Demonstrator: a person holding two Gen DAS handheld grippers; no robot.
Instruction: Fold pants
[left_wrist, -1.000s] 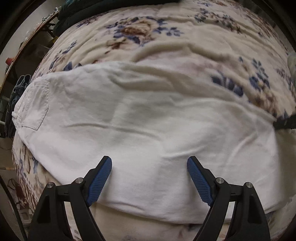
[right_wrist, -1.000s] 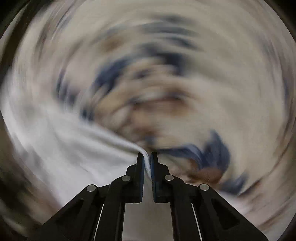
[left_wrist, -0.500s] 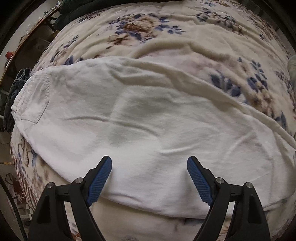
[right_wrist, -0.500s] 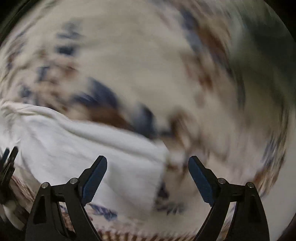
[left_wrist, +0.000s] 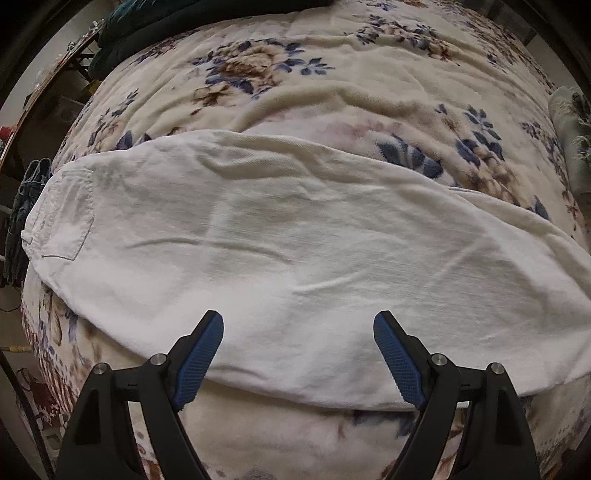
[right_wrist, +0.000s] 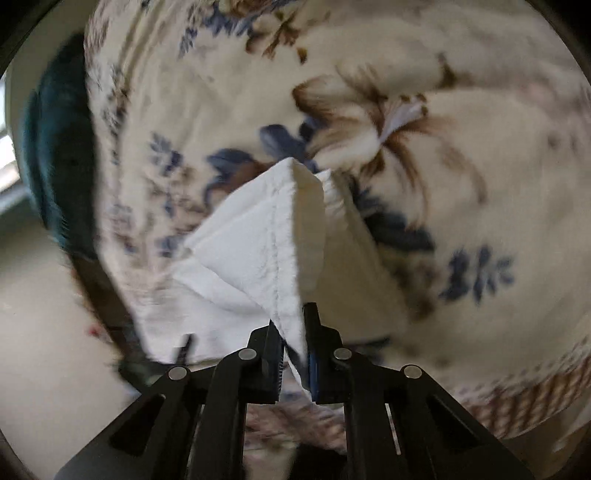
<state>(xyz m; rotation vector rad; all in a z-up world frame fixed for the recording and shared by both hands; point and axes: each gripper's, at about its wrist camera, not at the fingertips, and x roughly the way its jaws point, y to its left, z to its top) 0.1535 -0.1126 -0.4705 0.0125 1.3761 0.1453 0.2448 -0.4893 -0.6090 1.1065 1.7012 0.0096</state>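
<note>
White pants (left_wrist: 295, 240) lie flat across a floral blanket (left_wrist: 332, 74), with the back pocket (left_wrist: 62, 221) at the left end. My left gripper (left_wrist: 298, 354) hangs open just above the pants' near edge, nothing between its blue pads (left_wrist: 201, 354). In the right wrist view, my right gripper (right_wrist: 293, 347) is closing and its pads pinch the hemmed end of the pants (right_wrist: 251, 251). That end rises off the blanket (right_wrist: 461, 166) in a peaked fold ahead of the fingers.
A dark green cloth (left_wrist: 147, 29) lies at the bed's far left edge and shows as a dark green cloth (right_wrist: 55, 147) in the right wrist view. Blue jeans (left_wrist: 22, 206) hang off the left side. A pale floor (right_wrist: 37, 332) lies beyond the bed edge.
My right gripper let go of the cloth, opened wide, swung and rolled across the bed, then closed on the pants' hem. The left gripper stayed open; its view drew back slightly.
</note>
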